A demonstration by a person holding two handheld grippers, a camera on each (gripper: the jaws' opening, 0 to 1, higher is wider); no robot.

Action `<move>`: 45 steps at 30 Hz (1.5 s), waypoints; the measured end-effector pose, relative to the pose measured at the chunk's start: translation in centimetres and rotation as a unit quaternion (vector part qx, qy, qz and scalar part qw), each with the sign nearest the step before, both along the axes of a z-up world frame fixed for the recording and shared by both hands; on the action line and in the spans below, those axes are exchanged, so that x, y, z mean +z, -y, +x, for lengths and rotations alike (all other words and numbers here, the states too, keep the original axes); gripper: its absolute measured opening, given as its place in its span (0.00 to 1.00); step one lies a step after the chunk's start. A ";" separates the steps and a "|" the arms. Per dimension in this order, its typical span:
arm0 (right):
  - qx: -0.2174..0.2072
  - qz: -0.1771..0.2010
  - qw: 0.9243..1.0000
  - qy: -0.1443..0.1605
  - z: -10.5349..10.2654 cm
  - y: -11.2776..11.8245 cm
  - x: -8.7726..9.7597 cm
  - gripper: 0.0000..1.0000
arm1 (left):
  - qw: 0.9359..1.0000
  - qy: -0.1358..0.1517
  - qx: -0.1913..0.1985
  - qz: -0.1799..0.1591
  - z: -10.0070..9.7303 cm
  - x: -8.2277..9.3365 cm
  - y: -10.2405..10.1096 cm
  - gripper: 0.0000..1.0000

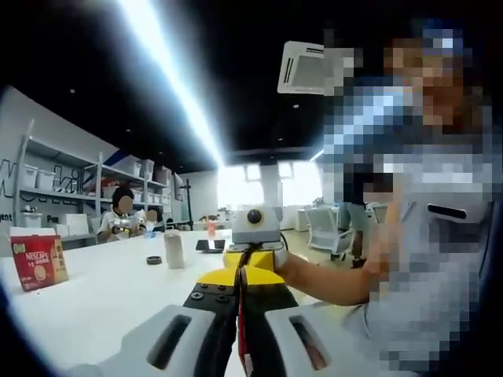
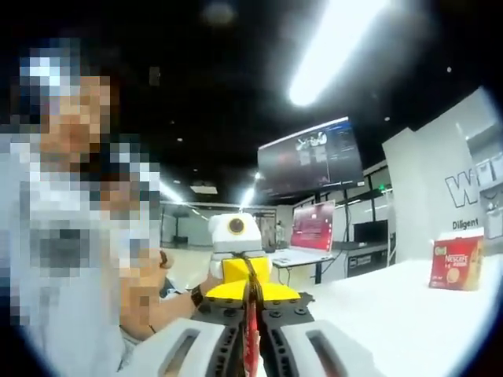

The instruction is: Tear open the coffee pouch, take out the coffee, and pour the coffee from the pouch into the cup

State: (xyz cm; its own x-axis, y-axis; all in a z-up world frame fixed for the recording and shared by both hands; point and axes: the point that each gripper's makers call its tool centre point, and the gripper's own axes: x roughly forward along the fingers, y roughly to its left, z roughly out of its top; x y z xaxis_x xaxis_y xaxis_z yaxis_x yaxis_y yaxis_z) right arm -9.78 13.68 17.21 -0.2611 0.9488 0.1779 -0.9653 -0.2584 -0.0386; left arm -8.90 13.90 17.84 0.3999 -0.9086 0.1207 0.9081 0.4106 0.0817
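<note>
Here both tongs (image 1: 240, 330) (image 2: 251, 334) pinch the red pouch (image 2: 251, 345) between them.

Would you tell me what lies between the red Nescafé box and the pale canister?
In the left gripper view, a small black ring beside the canister; the table toward the Nescafé box is otherwise bare.

Red pouch (image 1: 240, 330), red-and-green box (image 1: 38, 263), white table (image 1: 102, 302)

Glaring ceiling strip light (image 1: 169, 75) (fisheye-bent); soft focus
</note>
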 end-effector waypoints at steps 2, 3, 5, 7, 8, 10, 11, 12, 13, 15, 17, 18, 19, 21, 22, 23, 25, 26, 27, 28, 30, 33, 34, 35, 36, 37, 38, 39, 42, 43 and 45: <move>0.000 -0.001 1.000 -0.005 0.0 0.0 0.1 0.03 | 1.000 0.001 0.000 -0.002 0.0 0.1 0.0 0.03; 0.001 -0.002 1.000 -0.008 0.0 0.0 0.1 0.03 | 1.000 0.001 0.000 -0.002 0.0 0.1 0.0 0.03; 0.002 -0.002 1.000 -0.010 -0.1 0.0 0.1 0.03 | 1.000 0.001 -0.001 -0.004 -0.1 0.2 0.0 0.03; -0.001 0.001 1.000 -0.007 -0.1 0.0 0.1 0.04 | 1.000 -0.001 -0.001 -0.005 -0.1 0.2 0.0 0.03; -0.002 0.004 1.000 -0.007 0.0 0.0 0.2 0.04 | 1.000 -0.002 -0.002 -0.007 -0.1 0.2 0.0 0.03; -0.004 0.007 1.000 -0.011 0.1 0.1 0.2 0.04 | 1.000 -0.003 -0.002 -0.009 0.0 0.2 0.0 0.03; -0.004 0.007 1.000 -0.012 0.1 0.1 0.2 0.04 | 1.000 -0.003 -0.002 -0.008 0.0 0.2 0.0 0.03; -0.003 0.006 1.000 -0.014 0.1 0.1 0.1 0.04 | 1.000 -0.003 -0.002 -0.008 0.0 0.2 0.0 0.03; 0.002 -0.003 0.999 -0.032 -0.1 0.2 0.0 0.03 | 1.000 -0.003 -0.003 -0.008 0.0 0.1 0.1 0.03; 0.007 -0.018 0.998 -0.064 0.1 0.2 0.1 0.03 | 1.000 -0.003 -0.006 -0.007 -0.1 0.1 0.2 0.03; 0.008 -0.020 0.998 -0.061 0.0 0.2 0.2 0.02 | 1.000 -0.003 -0.007 -0.006 -0.2 0.1 0.2 0.03; 0.008 -0.022 0.998 -0.059 0.1 0.1 0.2 0.02 | 1.000 -0.003 -0.005 -0.005 -0.2 0.1 0.1 0.03; 0.006 -0.024 0.998 -0.059 0.2 0.0 0.2 0.02 | 1.000 -0.003 -0.001 -0.004 -0.1 0.1 0.0 0.03; 0.007 -0.028 0.998 -0.063 0.2 -0.1 0.2 0.02 | 1.000 -0.005 0.000 -0.005 -0.2 0.1 -0.1 0.03; 0.006 -0.029 0.998 -0.063 0.2 -0.1 0.3 0.02 | 1.000 -0.004 0.002 -0.005 -0.2 0.2 -0.1 0.03; 0.006 -0.029 0.998 -0.063 0.1 -0.1 0.3 0.02 | 1.000 -0.003 0.003 -0.005 -0.3 0.3 -0.1 0.03; 0.007 -0.028 0.998 -0.059 -0.1 -0.2 0.5 0.02 | 1.000 0.000 0.004 0.000 -0.5 0.4 -0.2 0.03; 0.006 -0.029 0.998 -0.058 -0.1 -0.2 0.5 0.02 | 1.000 0.002 0.006 0.002 -0.6 0.5 -0.2 0.03; 0.005 -0.028 0.998 -0.057 -0.1 -0.2 0.5 0.02 | 1.000 0.003 0.009 0.004 -0.5 0.5 -0.2 0.03; 0.003 -0.029 0.998 -0.057 -0.1 -0.2 0.5 0.02 | 1.000 0.003 0.010 0.005 -0.5 0.5 -0.2 0.03; 0.001 -0.030 0.998 -0.057 -0.1 -0.2 0.5 0.02 | 1.000 0.003 0.012 0.005 -0.5 0.5 -0.2 0.03; -0.004 -0.033 0.998 -0.056 0.0 0.0 0.5 0.02 | 1.000 0.003 0.016 0.011 -0.3 0.4 0.0 0.03; -0.004 -0.033 0.998 -0.055 0.1 0.0 0.5 0.02 | 1.000 0.003 0.017 0.012 -0.3 0.5 0.0 0.03; -0.005 -0.033 0.998 -0.053 0.1 0.1 0.6 0.02 | 1.000 0.003 0.017 0.012 -0.2 0.5 0.1 0.03; -0.006 -0.032 0.998 -0.052 0.1 0.2 0.7 0.02 | 1.000 0.004 0.017 0.011 -0.2 0.6 0.1 0.03; -0.007 -0.031 0.998 -0.051 0.2 0.3 0.8 0.02 | 1.000 0.004 0.017 0.010 -0.1 0.7 0.2 0.03; -0.008 -0.031 0.998 -0.050 0.2 0.3 0.8 0.02 | 1.000 0.004 0.018 0.010 -0.1 0.8 0.3 0.03; -0.008 -0.030 0.998 -0.049 0.2 0.4 0.8 0.02 | 1.000 0.005 0.018 0.010 -0.1 0.8 0.3 0.03; -0.007 -0.028 0.998 -0.049 0.5 0.4 0.7 0.02 | 1.000 0.005 0.020 0.015 0.0 0.7 0.4 0.03; -0.007 -0.028 0.998 -0.050 0.4 0.4 0.6 0.02 | 1.000 0.005 0.022 0.016 0.1 0.7 0.3 0.03; -0.004 -0.028 0.998 -0.056 0.4 0.1 0.5 0.02 | 0.999 0.003 0.028 0.019 0.2 0.5 0.2 0.03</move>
State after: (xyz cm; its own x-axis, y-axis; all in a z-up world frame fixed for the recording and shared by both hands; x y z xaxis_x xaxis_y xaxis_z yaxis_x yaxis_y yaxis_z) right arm -9.34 13.54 17.66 -0.2341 0.9603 0.1517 -0.9650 -0.2485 0.0835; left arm -8.72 13.74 18.35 0.4493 -0.8890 0.0883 0.8835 0.4568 0.1037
